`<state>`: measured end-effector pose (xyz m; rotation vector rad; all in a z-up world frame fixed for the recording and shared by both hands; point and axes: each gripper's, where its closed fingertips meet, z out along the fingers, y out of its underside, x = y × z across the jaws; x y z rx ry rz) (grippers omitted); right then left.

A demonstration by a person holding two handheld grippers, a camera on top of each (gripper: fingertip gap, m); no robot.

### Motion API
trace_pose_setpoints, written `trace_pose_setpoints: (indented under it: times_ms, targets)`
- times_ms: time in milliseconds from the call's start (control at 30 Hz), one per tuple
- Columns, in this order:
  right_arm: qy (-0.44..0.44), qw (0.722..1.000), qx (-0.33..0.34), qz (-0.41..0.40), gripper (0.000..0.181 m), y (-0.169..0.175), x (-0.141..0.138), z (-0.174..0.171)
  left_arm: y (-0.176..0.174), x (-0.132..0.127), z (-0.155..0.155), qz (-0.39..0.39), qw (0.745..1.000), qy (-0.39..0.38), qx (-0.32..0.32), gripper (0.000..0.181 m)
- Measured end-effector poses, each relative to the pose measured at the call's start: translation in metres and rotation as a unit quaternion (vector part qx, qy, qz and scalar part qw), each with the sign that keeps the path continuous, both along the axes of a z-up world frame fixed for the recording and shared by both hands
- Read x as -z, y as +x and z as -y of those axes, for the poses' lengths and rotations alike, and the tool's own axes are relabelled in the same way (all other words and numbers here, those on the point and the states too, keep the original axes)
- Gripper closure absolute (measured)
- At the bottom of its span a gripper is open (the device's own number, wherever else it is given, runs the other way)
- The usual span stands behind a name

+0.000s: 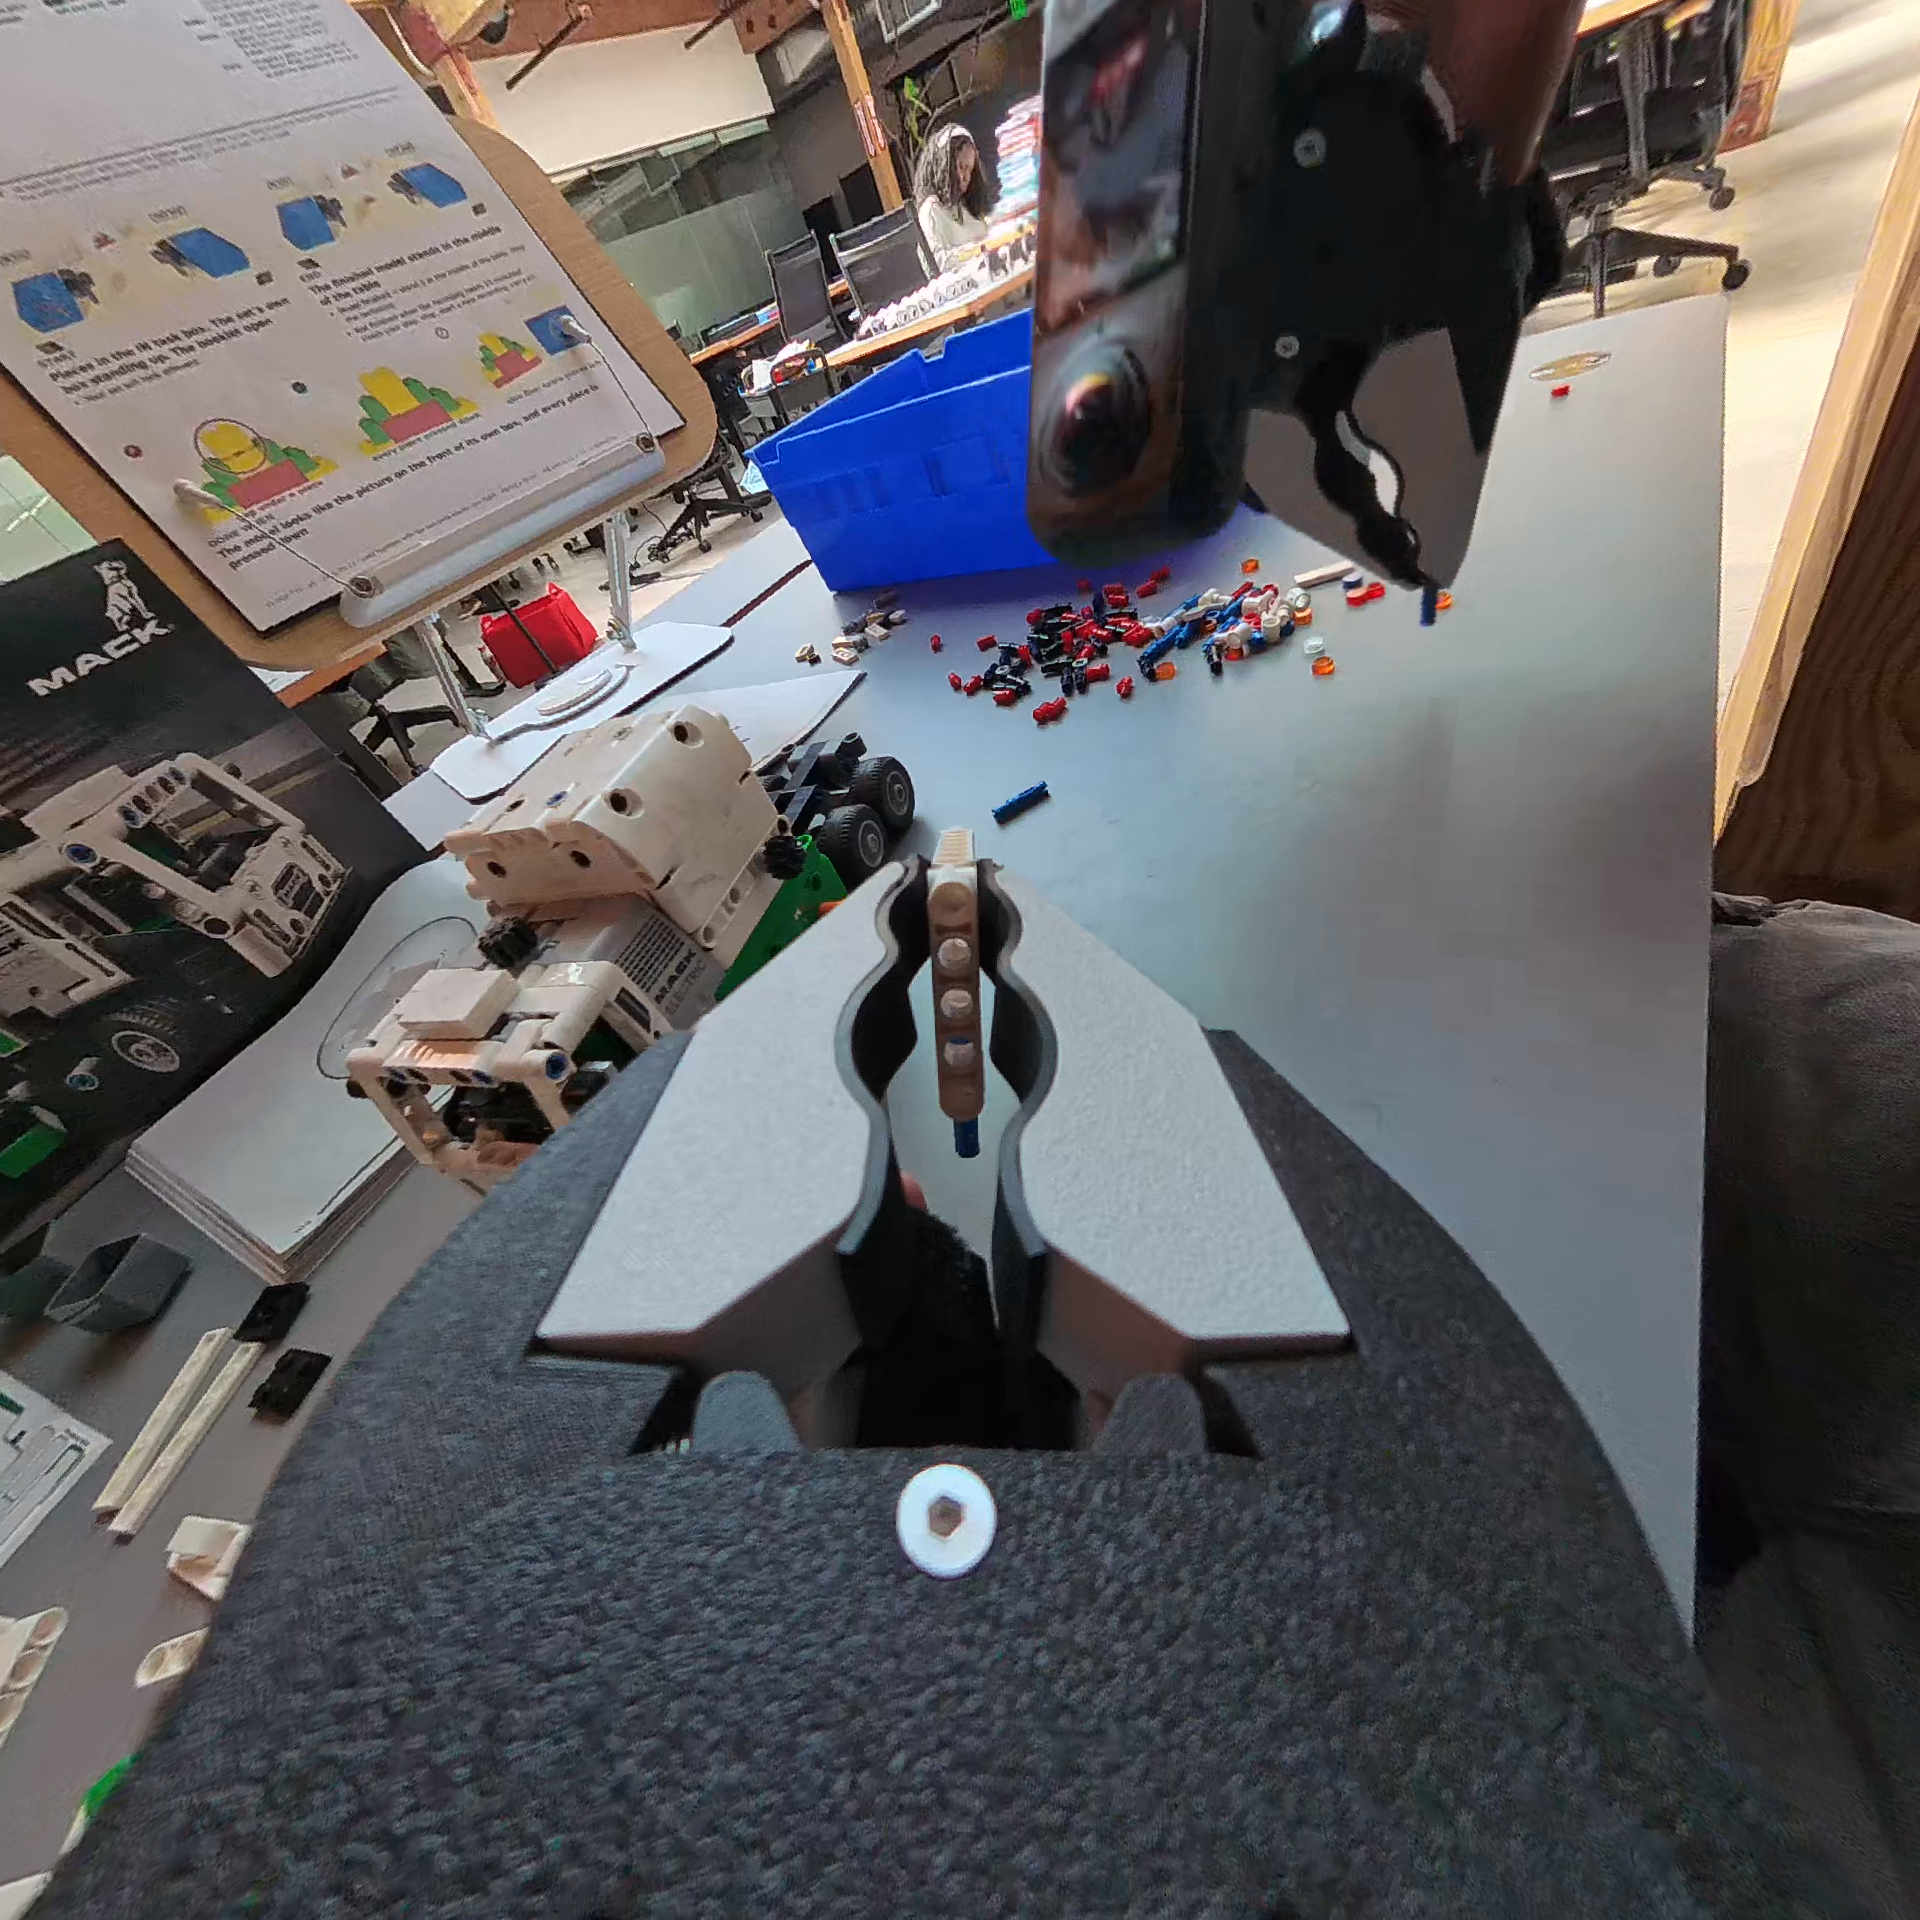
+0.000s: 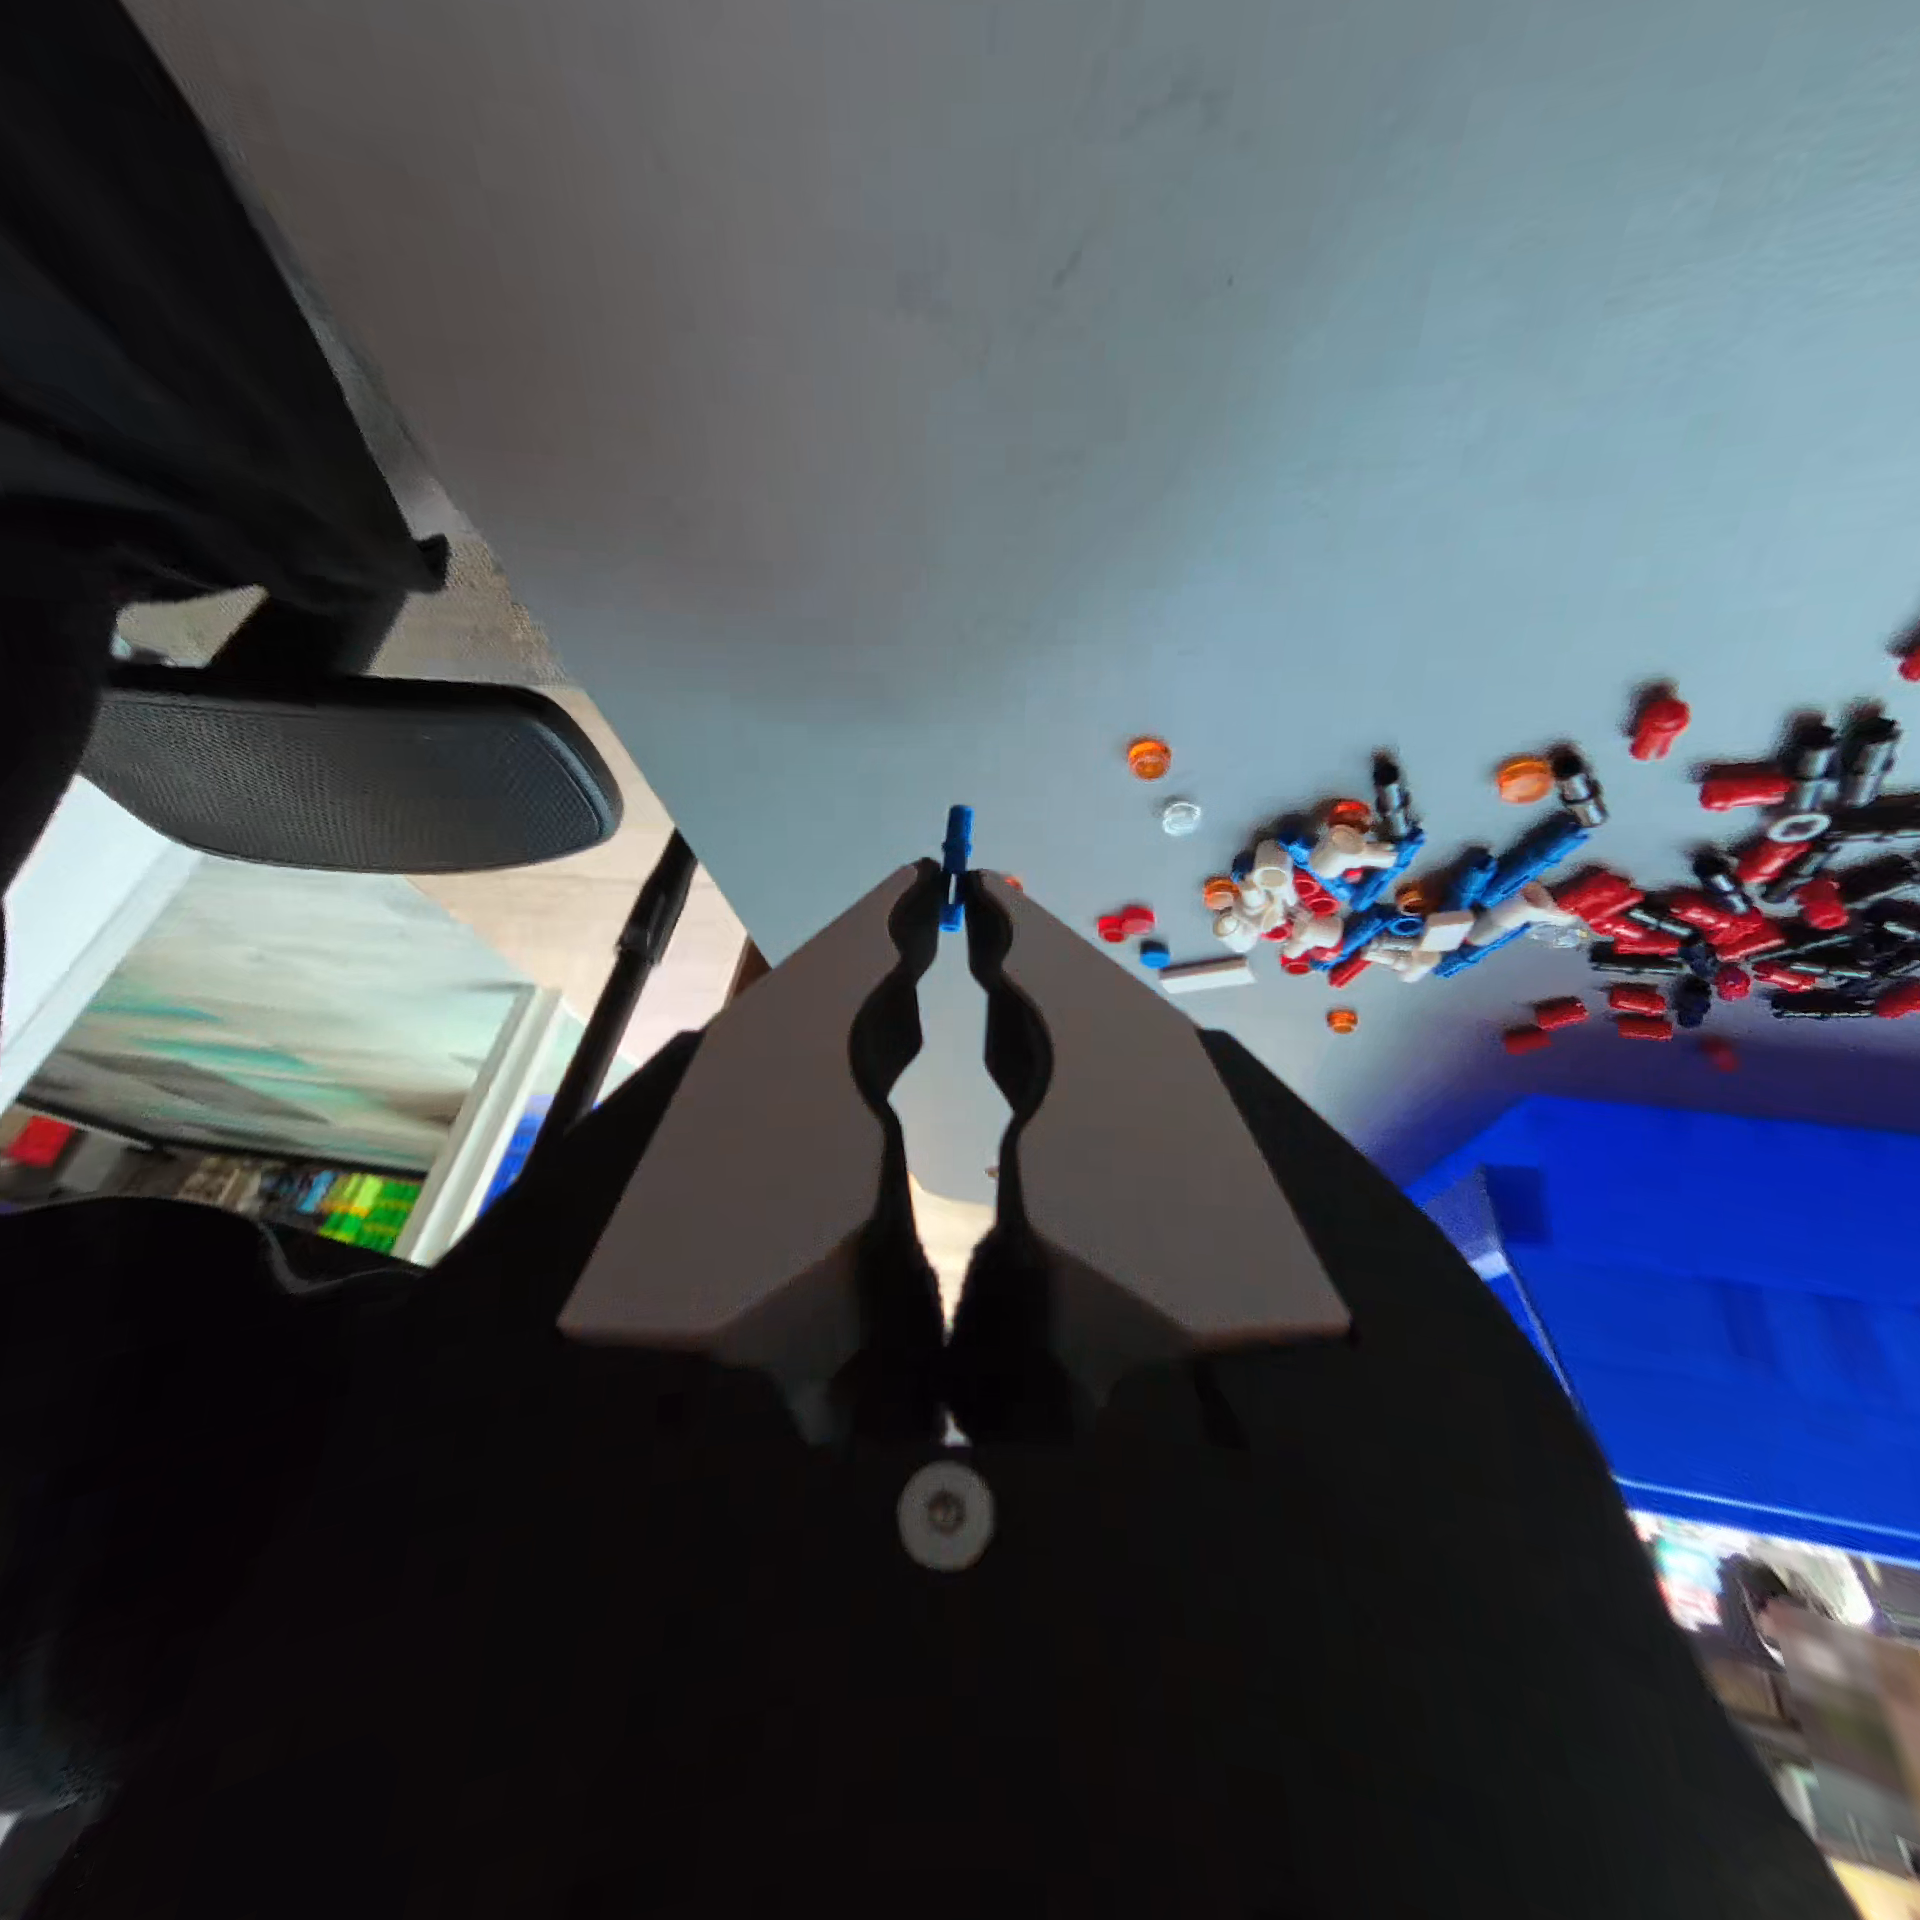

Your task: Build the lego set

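Observation:
My left gripper is shut on a tan beam with several holes and a blue pin at its near end, held above the grey table. The partly built white and green truck stands just left of it. My right gripper is shut on a small blue pin, held above the table; it also shows in the left wrist view, up high to the right, over the pile of loose red, blue, black and white pieces, which also shows in the right wrist view.
A blue bin stands behind the pile. An instruction sheet on a stand and the set's box are at the left. A lone blue axle lies on the table. White beams and black pieces lie at the near left. My right fingertips sit around 25 cm from my left ones.

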<state>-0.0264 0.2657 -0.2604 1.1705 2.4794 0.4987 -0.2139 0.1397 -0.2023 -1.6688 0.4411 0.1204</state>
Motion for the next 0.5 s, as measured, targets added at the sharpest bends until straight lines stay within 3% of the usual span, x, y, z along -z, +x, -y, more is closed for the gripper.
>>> trace_pose_setpoints:
  times_ms: [233,500]
  targets:
    - [0.077,0.996,-0.032,0.027,0.178,0.003,0.012,-0.002,-0.001,-0.001,0.000,0.008,1.000,0.001,0.001,0.175]
    - [0.108,0.990,-0.024,0.087,0.178,0.013,0.010,-0.003,0.001,0.001,0.000,0.002,1.000,-0.003,0.004,0.175]
